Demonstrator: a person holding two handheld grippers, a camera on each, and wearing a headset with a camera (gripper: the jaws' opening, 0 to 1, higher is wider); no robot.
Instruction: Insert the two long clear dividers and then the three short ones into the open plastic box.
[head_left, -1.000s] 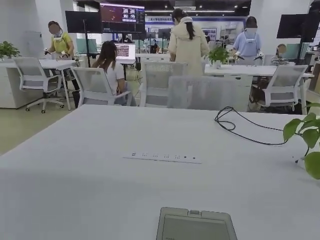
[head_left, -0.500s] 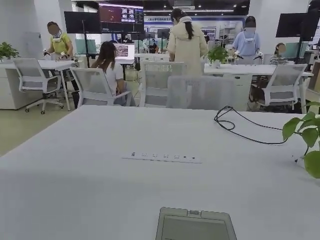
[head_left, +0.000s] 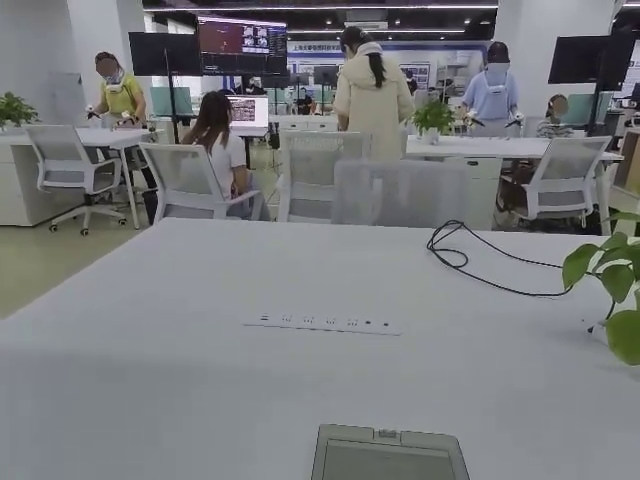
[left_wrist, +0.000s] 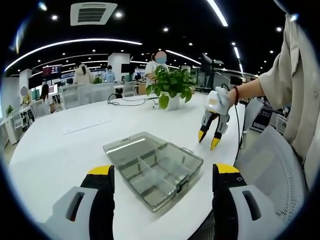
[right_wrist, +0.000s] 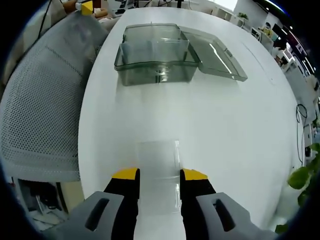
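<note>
Looking along right hand-held gripper (right_wrist: 159, 174): jaws pinching one clear divider (right_wrist: 158, 155), as far as shows. Left hand-held gripper (left_wrist: 164, 170) spread wide. One open plastic box (left_wrist: 192, 167) beyond on surface (right_wrist: 240, 125), partitions (left_wrist: 150, 169) inside, number unclear. Head view catches its near edge; farther, one power strip (head_left: 325, 322), one cable (head_left: 480, 262), one potted plant (head_left: 610, 290).

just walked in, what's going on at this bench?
A person is working with two handheld grippers at a white table. The right gripper is clamped on a clear divider, a little way short of the open plastic box, whose lid is folded open flat. The left gripper is open and empty, held near the box. Some dividers look seated in the box; how many is hard to tell.
</note>
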